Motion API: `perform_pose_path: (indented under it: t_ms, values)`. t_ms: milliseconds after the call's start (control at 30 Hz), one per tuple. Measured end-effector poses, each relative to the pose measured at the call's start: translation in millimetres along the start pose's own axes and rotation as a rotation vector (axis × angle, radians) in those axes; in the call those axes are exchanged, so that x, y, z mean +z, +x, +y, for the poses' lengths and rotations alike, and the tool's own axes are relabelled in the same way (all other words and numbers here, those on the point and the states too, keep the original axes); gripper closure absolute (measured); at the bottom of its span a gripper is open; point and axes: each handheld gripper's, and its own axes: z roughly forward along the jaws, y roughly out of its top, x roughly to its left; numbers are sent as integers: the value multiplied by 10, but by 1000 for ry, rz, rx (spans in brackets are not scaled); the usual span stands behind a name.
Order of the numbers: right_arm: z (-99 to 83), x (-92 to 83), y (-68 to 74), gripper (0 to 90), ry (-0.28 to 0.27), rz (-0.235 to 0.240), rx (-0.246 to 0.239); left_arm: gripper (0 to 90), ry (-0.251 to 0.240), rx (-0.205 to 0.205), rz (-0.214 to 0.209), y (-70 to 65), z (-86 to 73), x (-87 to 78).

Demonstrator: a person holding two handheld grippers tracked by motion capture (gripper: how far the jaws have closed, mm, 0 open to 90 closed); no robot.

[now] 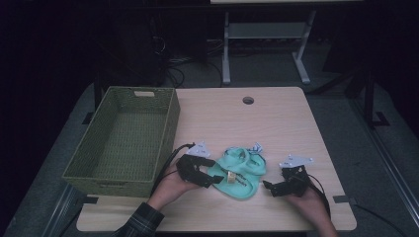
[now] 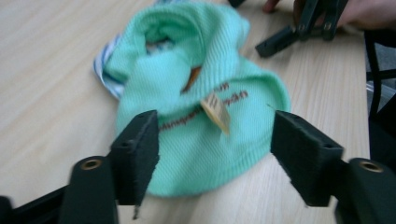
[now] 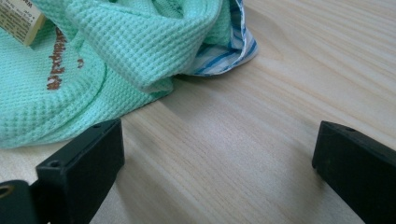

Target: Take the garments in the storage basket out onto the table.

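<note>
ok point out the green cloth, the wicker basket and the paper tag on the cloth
green cloth (image 2: 196, 154), left gripper view, on its flat knitted front
wicker basket (image 1: 170, 123), high view, on its right wall
paper tag (image 2: 217, 112), left gripper view, on the tag's face

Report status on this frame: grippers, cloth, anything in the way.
Left gripper open, jaws astride green cloth. Right gripper open beside the cloth, on bare table. Basket left, nothing blocking.

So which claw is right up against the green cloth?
The left claw: its jaws straddle the mint-green waffle-knit cloth. The right claw sits beside it.
</note>
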Motion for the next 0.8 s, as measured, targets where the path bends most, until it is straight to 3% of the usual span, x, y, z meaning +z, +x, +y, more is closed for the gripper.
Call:
perform_pose_path:
  t_ms: [200, 367, 567, 700, 800]
  values:
    - [0, 0, 0, 20, 0, 0, 1, 539, 46, 4, 12, -54, -131, 101]
    - [0, 0, 0, 20, 0, 0, 1, 695, 62, 26, 38, -59, -137, 156]
    - [0, 2, -2, 20, -2, 1, -3, 875, 87, 11, 54, -22, -158, 215]
    - [0, 0, 0, 20, 0, 0, 1, 895, 142, 16, 59, 21, -185, 284]
    - [0, 0, 0, 20, 0, 0, 1, 895, 143, 17, 54, 30, -194, 293]
